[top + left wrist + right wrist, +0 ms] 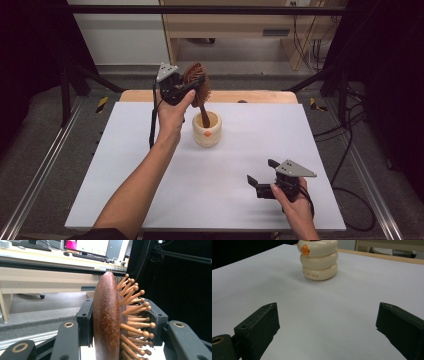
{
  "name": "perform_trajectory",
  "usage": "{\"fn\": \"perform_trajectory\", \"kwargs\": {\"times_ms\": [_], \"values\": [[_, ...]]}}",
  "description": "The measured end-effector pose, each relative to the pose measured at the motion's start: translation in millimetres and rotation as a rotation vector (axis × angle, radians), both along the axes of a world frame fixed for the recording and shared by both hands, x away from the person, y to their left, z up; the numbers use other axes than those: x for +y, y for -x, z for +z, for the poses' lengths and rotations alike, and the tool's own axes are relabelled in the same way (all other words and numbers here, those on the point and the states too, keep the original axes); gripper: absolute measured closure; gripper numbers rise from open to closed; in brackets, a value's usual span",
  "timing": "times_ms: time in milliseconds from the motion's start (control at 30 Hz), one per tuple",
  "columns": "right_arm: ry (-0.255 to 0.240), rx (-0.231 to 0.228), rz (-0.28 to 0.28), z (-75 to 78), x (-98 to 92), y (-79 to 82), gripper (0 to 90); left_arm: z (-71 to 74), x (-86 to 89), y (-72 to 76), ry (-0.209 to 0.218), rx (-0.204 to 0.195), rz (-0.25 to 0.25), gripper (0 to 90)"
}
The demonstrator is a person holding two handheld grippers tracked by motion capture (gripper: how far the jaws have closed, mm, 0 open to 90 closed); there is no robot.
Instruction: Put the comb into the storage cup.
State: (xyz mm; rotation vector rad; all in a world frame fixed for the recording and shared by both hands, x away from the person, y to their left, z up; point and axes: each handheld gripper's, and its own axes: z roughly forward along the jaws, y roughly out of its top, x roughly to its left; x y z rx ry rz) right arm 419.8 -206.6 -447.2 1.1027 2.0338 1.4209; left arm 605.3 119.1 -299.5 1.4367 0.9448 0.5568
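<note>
The left gripper was clamped on the head of a wooden hairbrush, whose handle dipped into the cream ringed cup near the table's far edge. The right gripper rested wide open, holding nothing, near the near right corner.

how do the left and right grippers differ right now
The left gripper is shut on the wooden hairbrush, gripping its head; the right gripper is open with nothing between its jaws. The left gripper is raised over the cream cup, the brush handle reaching down into it; the right gripper sits low by the white tabletop, at the near right. Both are black, two-jawed and hand-held.
</note>
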Motion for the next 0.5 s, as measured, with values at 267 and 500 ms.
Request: {"fn": "perform_trajectory", "kwargs": {"times_ms": [267, 500], "values": [[0.0, 0.0, 0.001, -0.4, 0.0, -0.3, 5.2, -5.5, -0.3, -1.1, 0.0, 0.008, 0.0, 49.9], [0.0, -0.001, 0.002, -0.3, -0.1, -0.2, 5.2, -10.1, -0.9, -2.4, -0.002, 0.016, 0.002, 50.0]]}}
